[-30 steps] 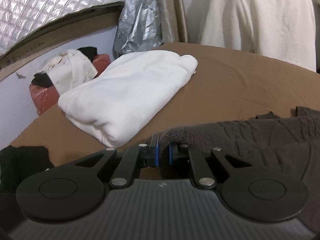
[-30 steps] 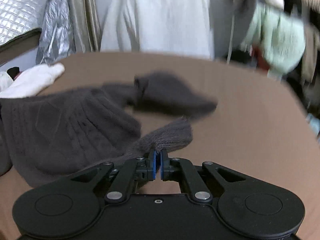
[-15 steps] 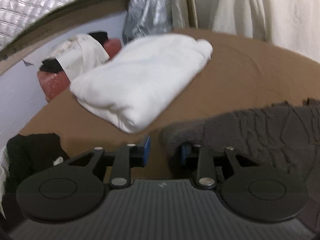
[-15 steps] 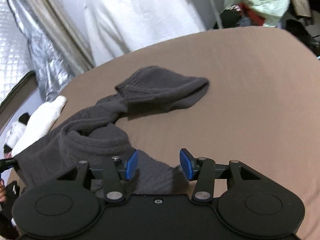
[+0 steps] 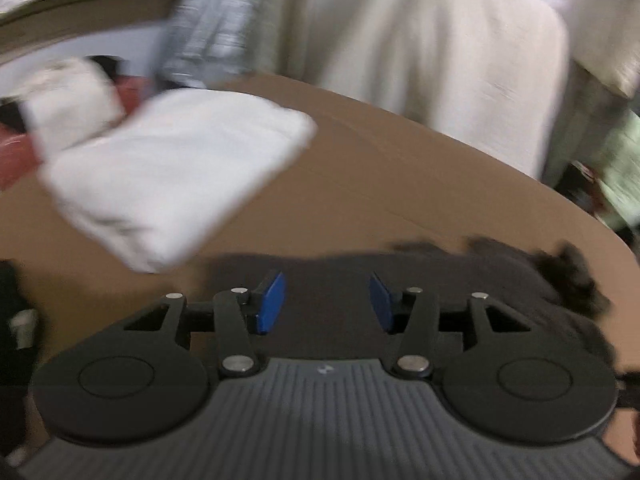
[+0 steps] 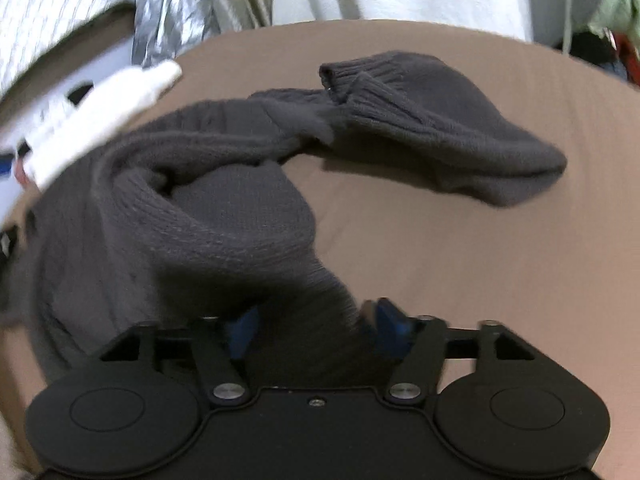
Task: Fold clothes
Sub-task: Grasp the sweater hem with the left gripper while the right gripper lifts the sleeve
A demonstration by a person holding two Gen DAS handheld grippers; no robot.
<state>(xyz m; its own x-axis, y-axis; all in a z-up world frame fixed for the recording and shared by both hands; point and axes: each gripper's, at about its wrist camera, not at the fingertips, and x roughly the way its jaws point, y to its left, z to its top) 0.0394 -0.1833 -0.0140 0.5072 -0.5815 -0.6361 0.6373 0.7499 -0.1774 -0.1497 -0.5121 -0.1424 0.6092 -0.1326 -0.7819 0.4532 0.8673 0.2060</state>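
— Where's the grey sweater point(image 6: 224, 216)?
— Bunched on the brown worktop point(image 6: 480, 240), right of the folded white garment point(image 5: 168, 168).
— And the tools?
— Left tool point(image 5: 326, 304) and right tool point(image 6: 316, 326) both spread — gripping nothing.

A brown-covered bench point(image 6: 460, 240) fills the foreground. Behind it hang a silver quilted sheet point(image 6: 52, 12) and pale cream cloth point(image 5: 440, 60).

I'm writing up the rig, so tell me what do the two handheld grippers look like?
Both match: the left gripper and right gripper have matte black bodies with two round discs, black linkage bars with silver rivets, and blue pads on the fingers. The left body has ribbed grey plastic. No cables or sleeves show.
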